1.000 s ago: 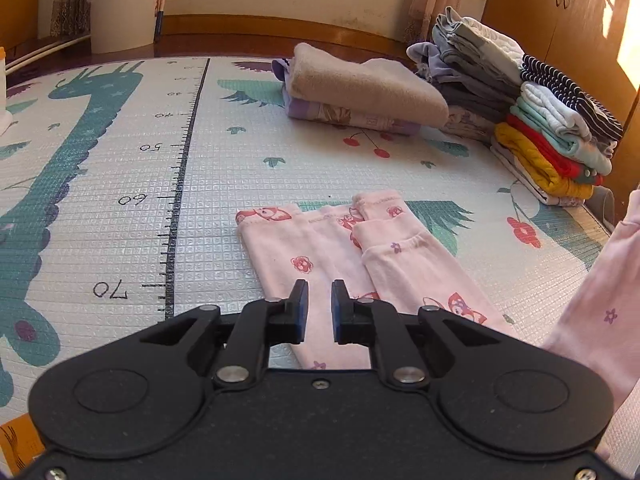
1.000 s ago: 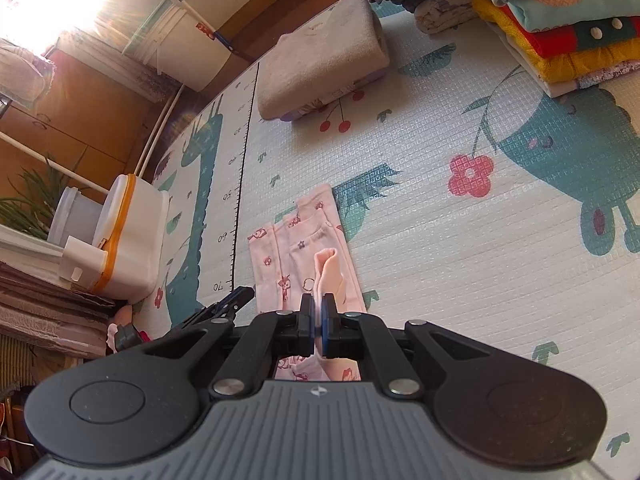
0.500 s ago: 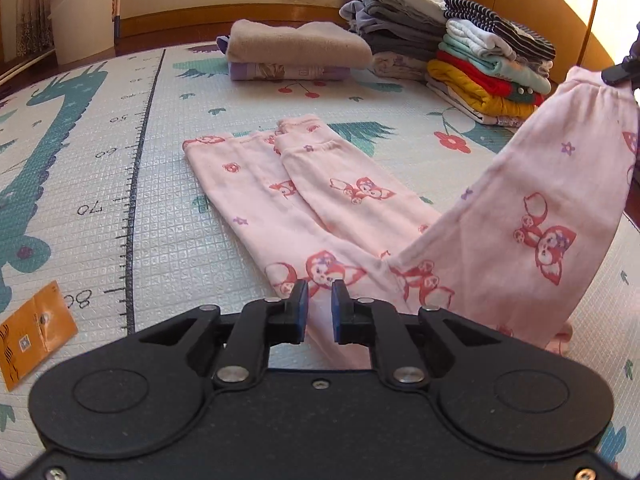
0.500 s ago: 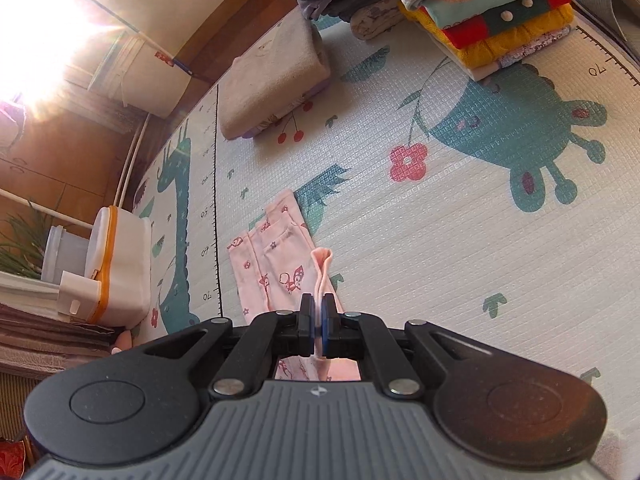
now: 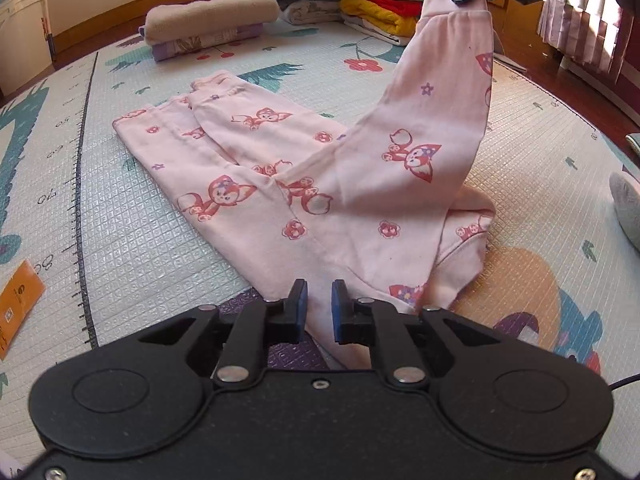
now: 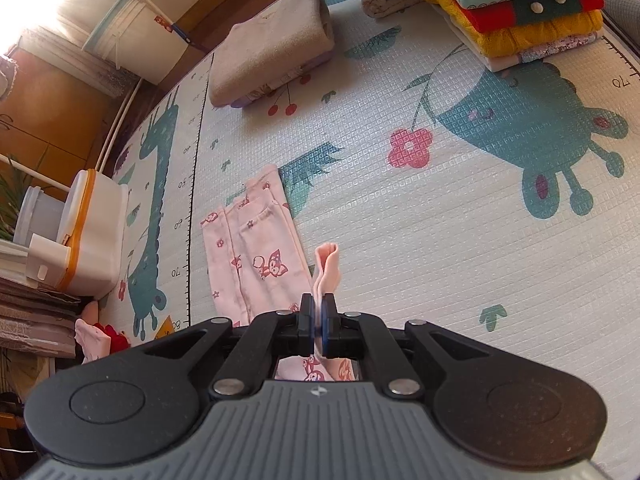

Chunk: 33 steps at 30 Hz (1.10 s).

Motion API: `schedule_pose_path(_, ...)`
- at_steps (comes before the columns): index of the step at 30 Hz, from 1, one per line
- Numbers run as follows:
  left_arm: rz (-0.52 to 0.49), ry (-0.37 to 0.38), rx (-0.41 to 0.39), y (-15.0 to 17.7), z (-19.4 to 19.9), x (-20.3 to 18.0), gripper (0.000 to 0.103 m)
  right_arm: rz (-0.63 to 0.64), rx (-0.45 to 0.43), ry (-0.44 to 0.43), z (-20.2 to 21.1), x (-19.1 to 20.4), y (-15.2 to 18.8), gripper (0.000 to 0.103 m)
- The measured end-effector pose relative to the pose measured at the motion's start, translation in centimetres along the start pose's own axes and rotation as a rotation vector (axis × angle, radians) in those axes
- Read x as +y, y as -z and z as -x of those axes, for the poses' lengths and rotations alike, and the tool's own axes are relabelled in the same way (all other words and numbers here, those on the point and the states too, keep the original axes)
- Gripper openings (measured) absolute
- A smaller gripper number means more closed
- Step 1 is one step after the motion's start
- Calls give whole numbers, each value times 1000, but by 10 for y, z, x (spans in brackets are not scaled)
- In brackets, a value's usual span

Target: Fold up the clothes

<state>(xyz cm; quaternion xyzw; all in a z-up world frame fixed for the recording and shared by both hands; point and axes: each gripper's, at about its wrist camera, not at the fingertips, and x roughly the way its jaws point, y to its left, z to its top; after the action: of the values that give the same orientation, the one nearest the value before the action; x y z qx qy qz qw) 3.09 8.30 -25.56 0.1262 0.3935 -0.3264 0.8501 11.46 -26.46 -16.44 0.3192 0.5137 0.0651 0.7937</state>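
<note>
On the mat, right gripper is pinching the pants waistband aloft; left gripper, fingers apart, is hovering at the near fold.

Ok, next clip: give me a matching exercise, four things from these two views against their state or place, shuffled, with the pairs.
Things:
1. left gripper
2. right gripper
3. pink trousers' waistband
4. beige folded cloth

States or places:
A. lifted off the mat
B. shut on fabric
C. on top of a purple folded item
D. open, low over the mat

Pairs: 1-D, 2-B, 3-A, 4-C
</note>
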Motion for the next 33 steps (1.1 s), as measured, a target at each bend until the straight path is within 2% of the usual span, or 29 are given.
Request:
schedule_pose_path(2, 20, 23, -19, 1, 8, -3, 8, 0, -10, 4, 0, 0, -3, 6)
schedule_pose_path(4, 25, 50, -8, 10, 4, -8, 13, -7, -20, 8, 0, -1, -5, 6)
schedule_pose_path(7, 34, 78, 6, 16, 8, -14, 13, -13, -26, 8, 0, 0, -9, 6)
schedule_pose_path(9, 21, 100, -26, 14, 16, -17, 18, -8, -28, 6, 0, 4, -11, 6)
schedule_pose_path(11, 2, 116, -43, 14, 19, -21, 36, 0, -29, 3, 0, 9, -13, 6)
schedule_pose_path(13, 0, 122, -33, 16, 14, -23, 50, 6, -34, 1, -1, 13, -16, 6)
schedule_pose_path(16, 2, 125, 2, 22, 7, -25, 50, -2, -41, -3, -4, 19, -23, 6)
schedule_pose_path(23, 49, 158, 1, 25, 6, -24, 53, 0, -50, -13, -22, 39, -38, 6)
schedule_pose_path(27, 104, 181, 2, 25, 6, -19, 55, 28, -43, -34, -36, 61, -48, 6)
schedule_pose_path(33, 124, 198, 3, 24, 6, -17, 58, 65, -37, -53, -58, 91, -61, 5)
